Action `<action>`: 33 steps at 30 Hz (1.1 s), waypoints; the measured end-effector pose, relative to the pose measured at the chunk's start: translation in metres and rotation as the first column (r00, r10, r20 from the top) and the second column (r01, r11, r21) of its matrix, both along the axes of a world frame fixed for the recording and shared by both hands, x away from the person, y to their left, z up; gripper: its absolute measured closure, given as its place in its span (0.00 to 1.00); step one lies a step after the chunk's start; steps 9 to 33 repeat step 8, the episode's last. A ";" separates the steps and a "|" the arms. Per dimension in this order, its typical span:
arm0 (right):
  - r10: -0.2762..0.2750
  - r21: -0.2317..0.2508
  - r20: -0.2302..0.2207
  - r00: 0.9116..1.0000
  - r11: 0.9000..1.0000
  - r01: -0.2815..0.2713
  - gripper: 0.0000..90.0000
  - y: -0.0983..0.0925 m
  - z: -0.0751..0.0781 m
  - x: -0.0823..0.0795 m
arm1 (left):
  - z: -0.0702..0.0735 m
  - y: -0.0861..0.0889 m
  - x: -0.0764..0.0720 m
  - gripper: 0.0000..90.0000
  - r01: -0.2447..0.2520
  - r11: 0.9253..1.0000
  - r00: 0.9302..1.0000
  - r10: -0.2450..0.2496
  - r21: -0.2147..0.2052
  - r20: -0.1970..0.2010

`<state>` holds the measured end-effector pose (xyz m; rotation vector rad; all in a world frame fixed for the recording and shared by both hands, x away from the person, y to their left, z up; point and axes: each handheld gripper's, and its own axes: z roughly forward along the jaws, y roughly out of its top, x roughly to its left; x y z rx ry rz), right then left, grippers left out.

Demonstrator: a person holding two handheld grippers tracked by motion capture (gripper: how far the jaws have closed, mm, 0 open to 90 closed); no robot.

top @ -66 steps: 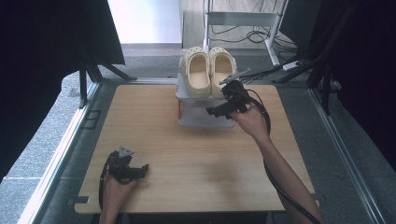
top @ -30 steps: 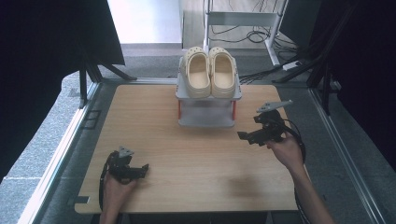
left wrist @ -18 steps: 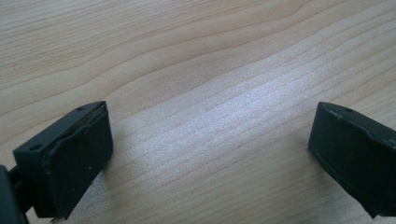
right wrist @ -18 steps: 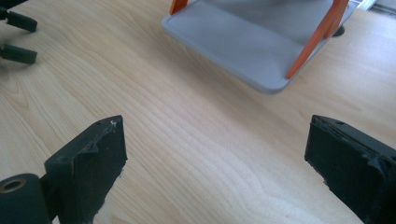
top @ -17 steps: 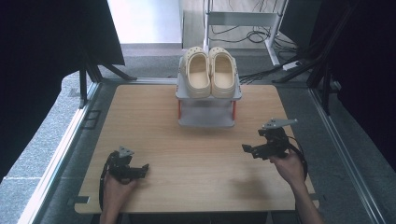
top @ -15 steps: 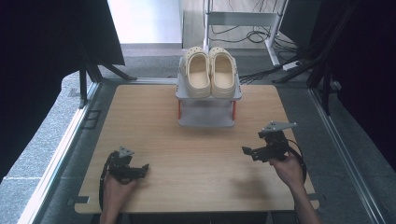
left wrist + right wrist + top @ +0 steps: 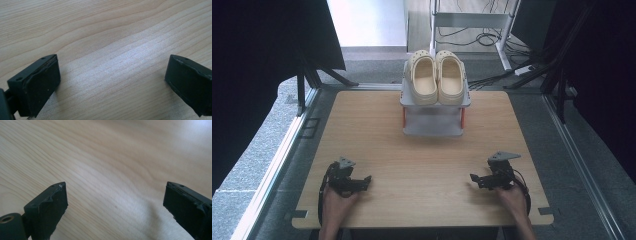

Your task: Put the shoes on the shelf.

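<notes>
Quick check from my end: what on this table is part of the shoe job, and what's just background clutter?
Part of the job:
- pair of cream clogs, side by side on top
- grey two-tier rack holding them
- left gripper and right gripper, both open, low over the wooden table

Just lying about:
- cables on the floor beyond

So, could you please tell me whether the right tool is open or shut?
Open. The right tool has its jaws wide apart with bare table between them, gripping nothing.
</notes>
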<state>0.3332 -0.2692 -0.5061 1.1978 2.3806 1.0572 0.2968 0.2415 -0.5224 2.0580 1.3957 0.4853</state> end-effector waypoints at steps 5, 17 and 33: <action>-0.007 -0.066 0.030 1.000 0.998 0.009 0.04 0.003 -0.012 -0.003 | 0.000 0.000 0.000 0.00 0.000 1.000 1.000 0.000 0.001 0.001; -0.005 -0.069 0.026 1.000 0.998 0.007 0.04 0.004 -0.013 -0.004 | 0.000 0.000 0.000 0.00 0.000 1.000 1.000 0.000 0.001 0.000; -0.005 -0.069 0.026 1.000 0.998 0.007 0.04 0.004 -0.013 -0.004 | 0.000 0.000 0.000 0.00 0.000 1.000 1.000 0.000 0.001 0.000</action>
